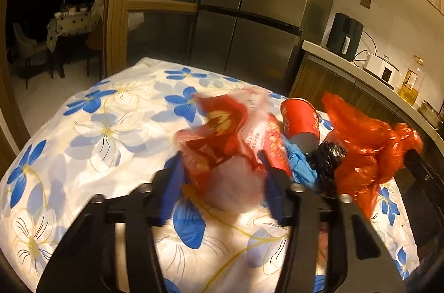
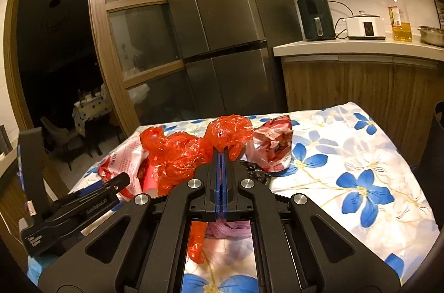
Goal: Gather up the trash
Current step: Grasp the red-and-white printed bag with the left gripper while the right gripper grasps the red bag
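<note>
One snack wrapper beside the orange bag, only in right-wrist view.

On the tabletop: one orange plastic bag, one red cup, one black bag, one blue wad, two printed red-and-white bags.
</note>
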### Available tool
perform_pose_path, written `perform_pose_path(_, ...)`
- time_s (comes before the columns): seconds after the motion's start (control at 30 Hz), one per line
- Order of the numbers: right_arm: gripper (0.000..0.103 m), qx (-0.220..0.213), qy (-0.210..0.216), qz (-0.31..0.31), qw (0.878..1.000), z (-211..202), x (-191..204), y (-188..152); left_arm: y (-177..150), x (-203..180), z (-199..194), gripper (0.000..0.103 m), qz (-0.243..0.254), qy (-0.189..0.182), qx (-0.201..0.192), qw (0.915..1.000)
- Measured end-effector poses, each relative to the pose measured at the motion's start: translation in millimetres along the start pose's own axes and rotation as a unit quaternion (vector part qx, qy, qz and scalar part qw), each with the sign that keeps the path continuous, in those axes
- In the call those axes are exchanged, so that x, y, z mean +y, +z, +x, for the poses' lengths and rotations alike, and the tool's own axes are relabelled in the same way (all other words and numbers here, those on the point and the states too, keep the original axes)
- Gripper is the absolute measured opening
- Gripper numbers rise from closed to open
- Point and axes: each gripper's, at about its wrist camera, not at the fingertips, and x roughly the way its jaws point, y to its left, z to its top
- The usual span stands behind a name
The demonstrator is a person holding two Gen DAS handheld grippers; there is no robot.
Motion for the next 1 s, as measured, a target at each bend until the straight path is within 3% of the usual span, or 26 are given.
perform_pose_path(0.03, 0.001, -0.001, -0.001, -0.001, 1.000, -2, 0, 0, -1, 1, 0, 0.036, 0.000, 0.000, 0.002, 1.0000)
perform_pose_path(0.23, 0.001, -0.009, -0.008, 0.001, 1.000, -15, -3, 2, -2, -1, -11, 0.009, 0.005, 0.006, -0.007, 0.9999)
perform_pose_path(0.6, 0.001, -0.035, -0.030, 0.005, 0.999, -50, -16, 7, 1, -23, -60, 0.008, 0.021, -0.024, -0.057, 0.9979)
perform_pose_path(1.0, 0.000, -0.068, -0.082, 0.016, 0.994, -98, -53, 15, -4, -85, -75, 0.008, 0.060, -0.083, -0.059, 0.9930)
